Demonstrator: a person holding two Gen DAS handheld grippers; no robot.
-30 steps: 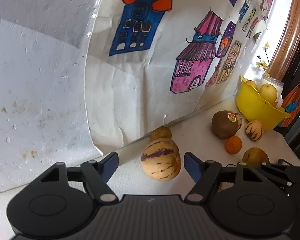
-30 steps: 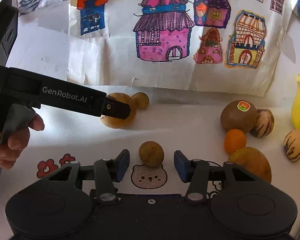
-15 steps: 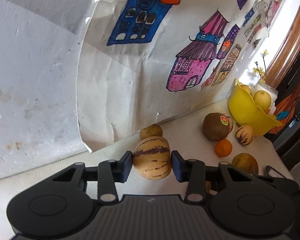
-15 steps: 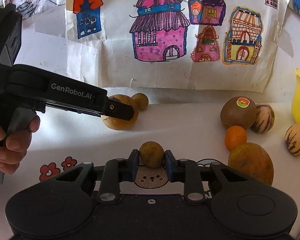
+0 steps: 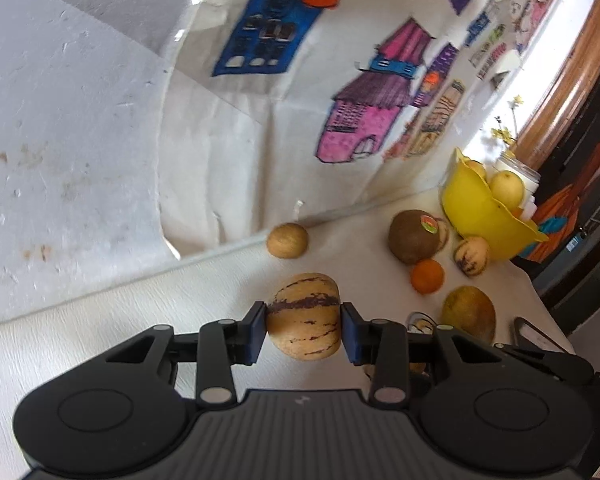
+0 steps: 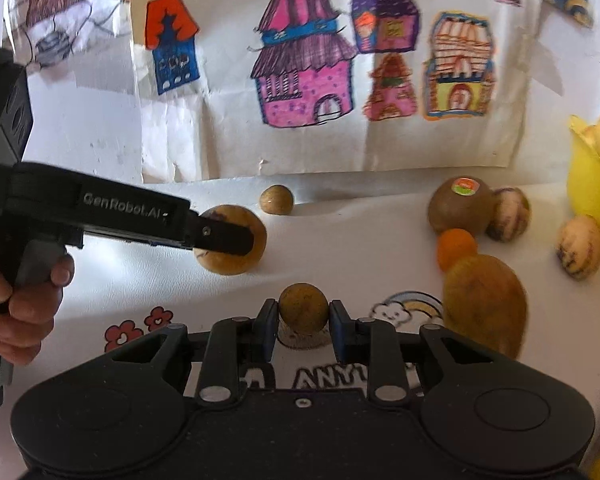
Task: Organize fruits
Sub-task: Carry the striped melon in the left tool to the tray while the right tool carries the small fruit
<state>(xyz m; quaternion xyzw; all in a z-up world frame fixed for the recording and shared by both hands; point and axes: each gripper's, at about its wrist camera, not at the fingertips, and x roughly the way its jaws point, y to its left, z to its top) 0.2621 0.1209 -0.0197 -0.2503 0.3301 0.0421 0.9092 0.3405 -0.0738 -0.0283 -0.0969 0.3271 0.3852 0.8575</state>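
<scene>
My left gripper [image 5: 303, 330] holds a tan fruit with purple stripes [image 5: 304, 314] between its blue pads, and the jaws are still closing on it. The right wrist view shows the same gripper [image 6: 224, 240] from the side on that fruit [image 6: 236, 266], held by a person's hand [image 6: 24, 300]. My right gripper [image 6: 303, 320] is shut on a small round brown fruit [image 6: 303, 306] just above the printed tablecloth. A yellow bowl [image 5: 476, 216] with pale yellow fruit stands at the far right by the wall.
Loose on the white tablecloth [image 6: 360, 248] lie a brown fruit with a sticker [image 6: 458, 210], a small orange [image 6: 456, 248], a large yellow-brown fruit [image 6: 484, 304], two striped fruits [image 6: 580, 246] and a small brown fruit [image 6: 276, 199] by the wall. Drawings of houses hang behind.
Both grippers stood open around their fruits and have closed onto them. The right gripper's view has shifted a little with the small fruit between its pads.
</scene>
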